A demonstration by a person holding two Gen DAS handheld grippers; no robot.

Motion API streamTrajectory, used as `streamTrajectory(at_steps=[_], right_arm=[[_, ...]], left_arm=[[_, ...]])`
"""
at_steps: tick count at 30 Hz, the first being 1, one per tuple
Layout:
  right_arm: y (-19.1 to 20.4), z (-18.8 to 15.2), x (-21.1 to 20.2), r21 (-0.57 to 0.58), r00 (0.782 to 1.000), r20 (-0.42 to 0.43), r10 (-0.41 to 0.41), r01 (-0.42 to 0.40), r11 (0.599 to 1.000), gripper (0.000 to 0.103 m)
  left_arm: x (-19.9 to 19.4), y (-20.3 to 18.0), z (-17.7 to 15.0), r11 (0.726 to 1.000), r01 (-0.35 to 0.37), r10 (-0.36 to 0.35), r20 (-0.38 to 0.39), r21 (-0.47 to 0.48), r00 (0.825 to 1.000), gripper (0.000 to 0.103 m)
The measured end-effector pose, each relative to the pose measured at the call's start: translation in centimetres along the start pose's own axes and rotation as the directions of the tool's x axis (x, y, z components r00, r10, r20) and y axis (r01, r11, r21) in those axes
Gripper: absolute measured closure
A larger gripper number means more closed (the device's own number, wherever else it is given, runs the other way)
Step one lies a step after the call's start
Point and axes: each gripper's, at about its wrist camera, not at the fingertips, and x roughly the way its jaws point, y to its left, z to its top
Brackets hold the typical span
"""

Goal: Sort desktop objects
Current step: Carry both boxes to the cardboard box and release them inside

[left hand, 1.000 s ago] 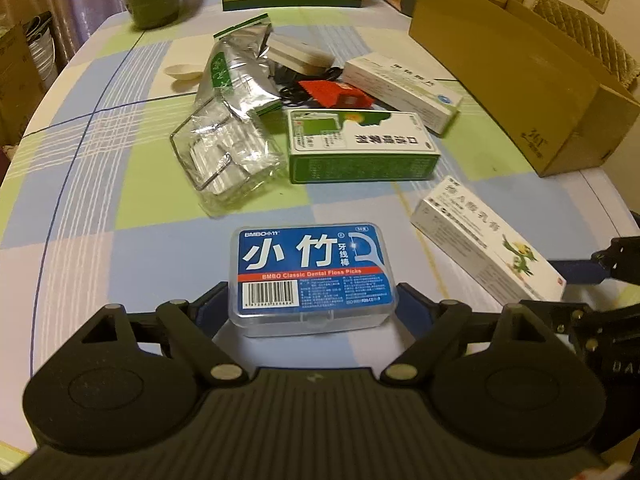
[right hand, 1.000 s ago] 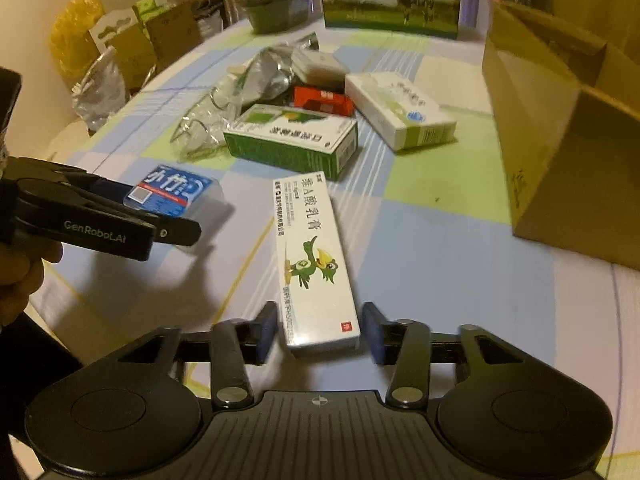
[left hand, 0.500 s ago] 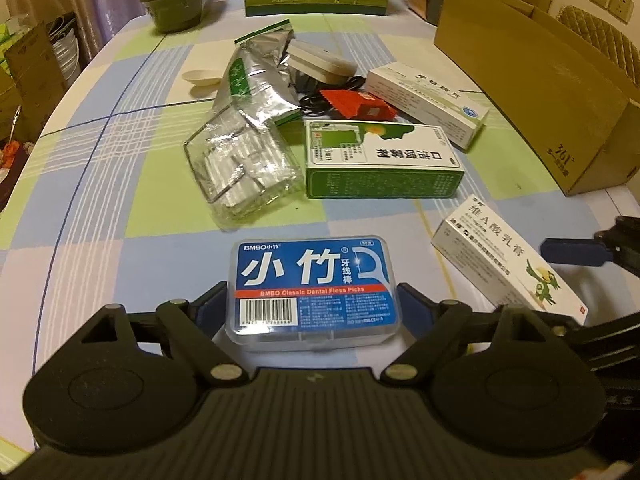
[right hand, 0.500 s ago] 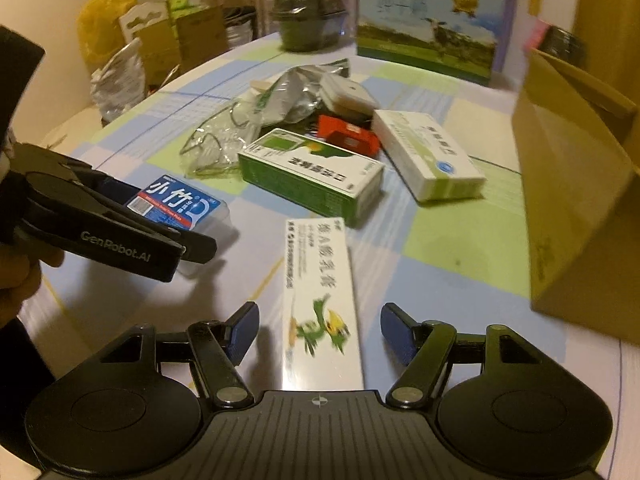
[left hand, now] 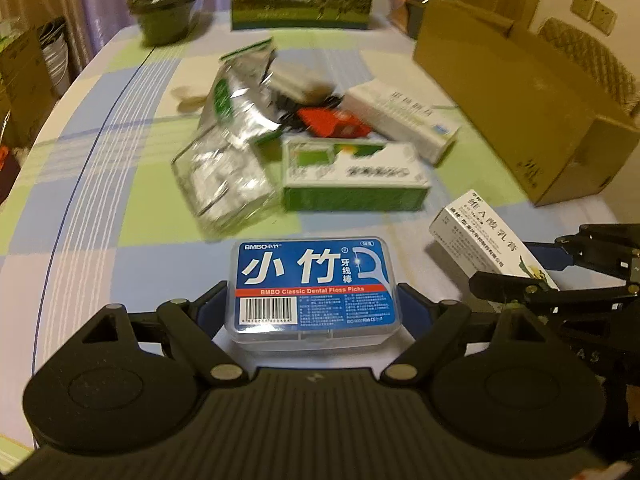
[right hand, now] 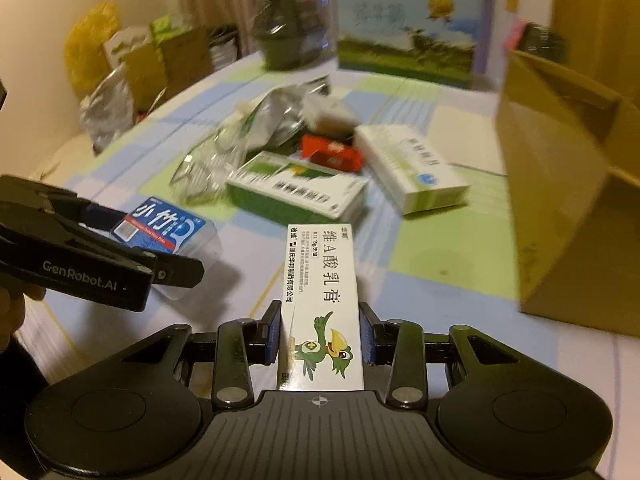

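left claw [left hand: 312,306], left wrist view: its blue-padded jaws are closed against the two short ends of a clear plastic floss-pick case with a blue label [left hand: 311,286], which appears raised off the checked blue, green and white surface [left hand: 80,208]. ahead lie a crumpled clear plastic wrapper [left hand: 224,184], a green and white carton [left hand: 352,176], a small red packet [left hand: 334,122], a long white carton [left hand: 400,120] and an open brown cardboard box [left hand: 520,92], the likely destination. the far objects are blurred.

right claw [right hand: 320,338], right wrist view: its jaws are closed on the long sides of a narrow white ointment carton printed with a green bird [right hand: 322,300], gripped near the bird end so most of its length projects forward, unsupported. the left claw, with the case, is near at left.

risks, as judged: the smooth case could slip from its narrow end contact; the carton, held near one end, could pivot downward or crush; the two claws, travelling side by side towards one box, could collide.
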Motion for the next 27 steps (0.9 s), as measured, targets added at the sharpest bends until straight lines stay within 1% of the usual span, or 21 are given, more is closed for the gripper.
streamTrajectory(at_steps=[4,7,12,15,18,22,25,27], right_arm=[[-1.9,0.8,-3.5,0.061,0.998,0.057,-0.041,0.038,0.997,0.068],[-4.4,2.4,-6.7,0.117,0.989,0.120,-0.088,0.074,0.990,0.068],[-10.2,6.0,-11.3,0.200,0.955,0.194,-0.223,0.183,0.962,0.068],[-14.0,7.6,-12.9,0.249,0.940,0.215,-0.265,0.209,0.946,0.068],[-17.3,8.7,-13.8,0.273,0.928,0.217,-0.302,0.239,0.932,0.068],[-20.7,9.5,-13.5,0.303,0.928,0.205,-0.310,0.241,0.922,0.068],[-22.6,9.7,-12.7,0.331,0.933,0.185,-0.308,0.236,0.914,0.068],[-23.5,9.5,-12.3,0.349,0.935,0.176,-0.307,0.233,0.908,0.068]], left_arm=[[-1.3,-2.1,1.9,0.999,0.040,-0.041,0.035,0.032,0.999,0.019],[-2.2,-4.5,4.1,0.994,0.087,-0.091,0.068,0.067,0.993,0.019],[-2.9,-10.1,8.7,0.973,0.162,-0.183,0.118,0.163,0.976,0.019],[-2.7,-13.6,11.5,0.955,0.214,-0.244,0.134,0.205,0.960,0.019],[-1.9,-16.7,14.2,0.942,0.237,-0.275,0.141,0.236,0.951,0.019],[-0.1,-20.1,17.1,0.926,0.249,-0.300,0.150,0.284,0.942,0.019],[1.8,-22.1,18.5,0.914,0.239,-0.297,0.138,0.329,0.945,0.019],[3.0,-22.8,18.8,0.908,0.242,-0.298,0.121,0.342,0.947,0.019]])
